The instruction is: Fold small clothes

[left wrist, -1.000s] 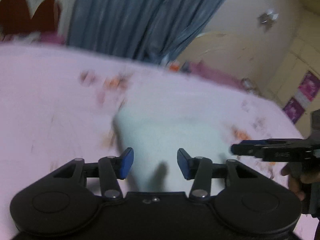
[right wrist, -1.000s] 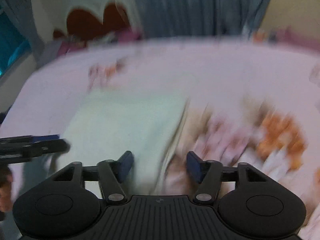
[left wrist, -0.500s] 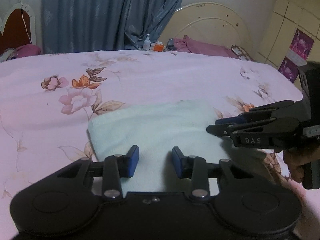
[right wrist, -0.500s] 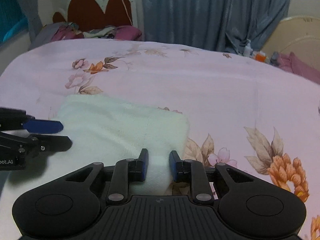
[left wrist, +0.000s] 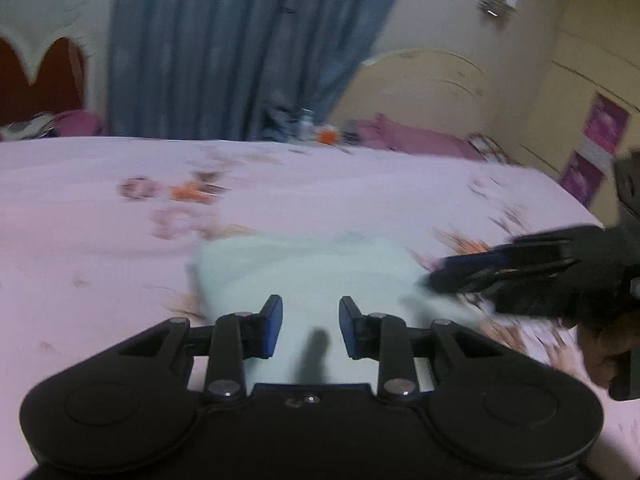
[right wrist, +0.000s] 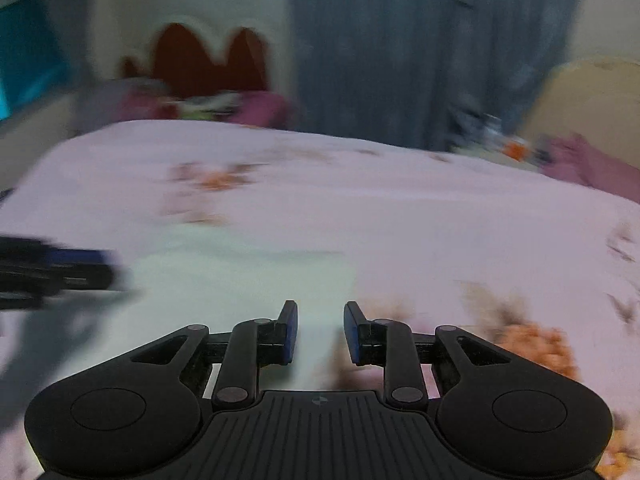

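- We find the folded pale cloth flat on the bed, ahead of both claws.
- Left claw: jaws have just narrowed and stand apart, pinching nothing.
- Right claw: jaws reopened slightly and are empty, at the cloth's right edge.
- Both views have blurred since half a second ago; we judge this fold released.

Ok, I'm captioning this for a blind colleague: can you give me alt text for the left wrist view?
The left gripper, jaws apart with nothing between them, hovers over a folded pale green cloth on a pink floral bedsheet. The right gripper reaches in from the right edge, blurred. Blue curtains hang behind.
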